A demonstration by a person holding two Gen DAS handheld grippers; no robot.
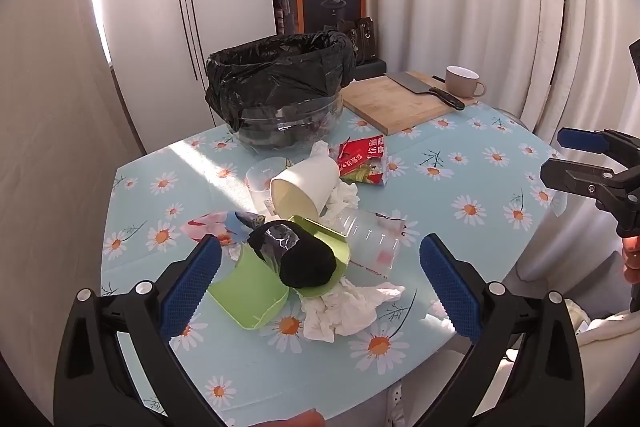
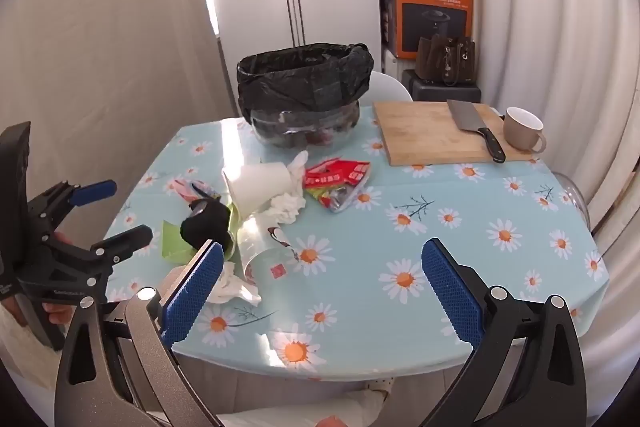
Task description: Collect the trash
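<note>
The blue-padded left gripper (image 1: 320, 269) and right gripper (image 2: 322, 267) both gape empty; a black lump (image 1: 306, 263) sits in a tipped green plastic cup (image 1: 324, 259), behind it a black-bagged clear bin (image 1: 280, 87).

On the table (image 2: 440, 267), the trash pile (image 2: 256, 219) lies in front of the lined bin (image 2: 304, 95); right of the bin sits a cutting board (image 2: 432, 135), carrying a cleaver (image 2: 468, 123) and mug (image 2: 522, 129).

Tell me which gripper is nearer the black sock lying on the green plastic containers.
Left. The left gripper hovers open right over the black sock, fingers flanking it. The right gripper, also open, sits off to the sock's right over bare tablecloth.
</note>
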